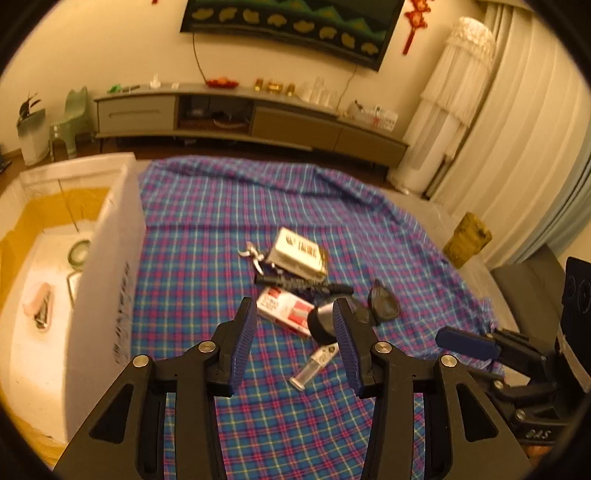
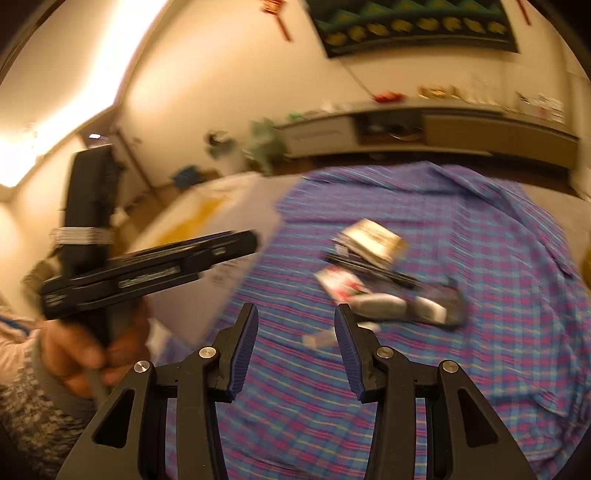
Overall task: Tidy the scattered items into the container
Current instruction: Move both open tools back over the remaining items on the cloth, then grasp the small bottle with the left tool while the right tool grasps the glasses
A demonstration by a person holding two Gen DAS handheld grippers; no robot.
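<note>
A white foam box (image 1: 107, 266) stands at the left of a plaid cloth (image 1: 229, 206); a few small items lie inside it. On the cloth lies a pile: a white-and-gold box (image 1: 299, 253), nail clippers (image 1: 253, 254), a black pen (image 1: 303, 284), a red-and-white pack (image 1: 286, 312), a black round object (image 1: 323, 321), dark glasses (image 1: 384, 304) and a clear tube (image 1: 314, 365). My left gripper (image 1: 295, 325) is open and empty just short of the pile. My right gripper (image 2: 295, 326) is open and empty; its blurred view shows the pile (image 2: 373, 273) ahead and the foam box (image 2: 229, 236).
A TV cabinet (image 1: 251, 118) runs along the far wall under a screen (image 1: 295, 26). A green chair (image 1: 72, 118) stands at the far left. A yellow-green object (image 1: 467, 240) sits off the cloth's right edge. Curtains (image 1: 524, 147) hang at the right.
</note>
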